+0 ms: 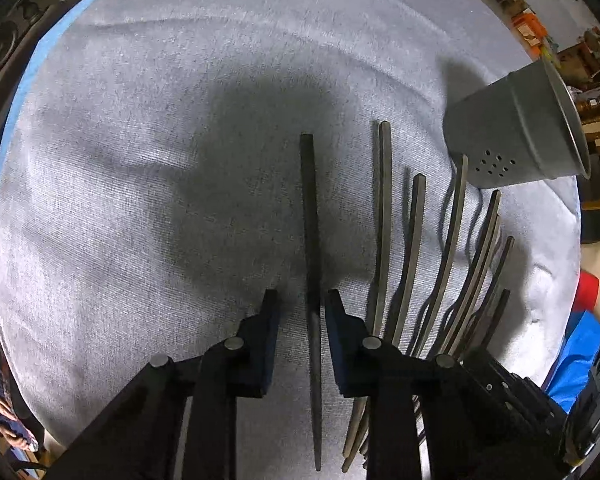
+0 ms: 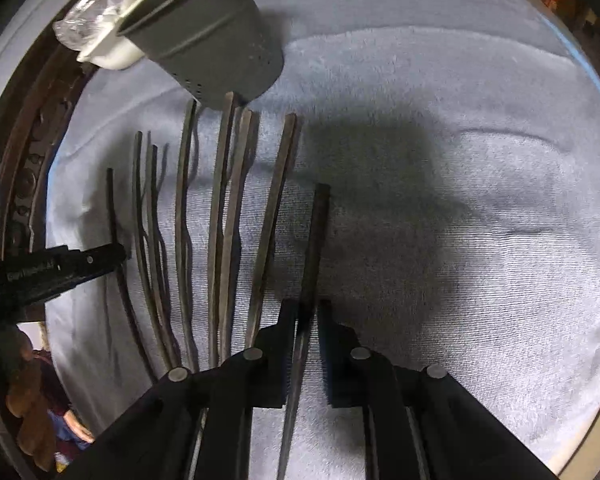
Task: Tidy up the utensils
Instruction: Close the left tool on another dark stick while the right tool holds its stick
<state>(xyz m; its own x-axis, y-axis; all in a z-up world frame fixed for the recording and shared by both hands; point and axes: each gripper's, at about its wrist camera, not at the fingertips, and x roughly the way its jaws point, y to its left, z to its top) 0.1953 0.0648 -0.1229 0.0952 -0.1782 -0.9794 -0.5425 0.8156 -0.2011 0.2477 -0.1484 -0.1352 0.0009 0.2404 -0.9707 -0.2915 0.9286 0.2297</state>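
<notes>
Several dark, slim utensils [image 1: 418, 240] lie side by side on a grey-blue towel [image 1: 140, 160]. My left gripper [image 1: 301, 300] points down over the leftmost utensil [image 1: 310, 208]; its fingers straddle the utensil, with a clear gap on the left side. My right gripper [image 2: 308, 310] is shut on the rightmost utensil [image 2: 318, 220], whose shaft runs between the fingers. A grey perforated utensil cup [image 1: 516, 128] [image 2: 216, 36] stands on the towel at the far end of the row, touching one handle.
A white dish with clear plastic wrap [image 2: 100, 40] sits behind the cup. The other gripper's black body shows at the row's edge in each view [image 1: 500, 380] [image 2: 60, 268]. The towel [image 2: 460, 200] stretches wide and bare on the right. Room clutter lies beyond the table edge [image 1: 580, 60].
</notes>
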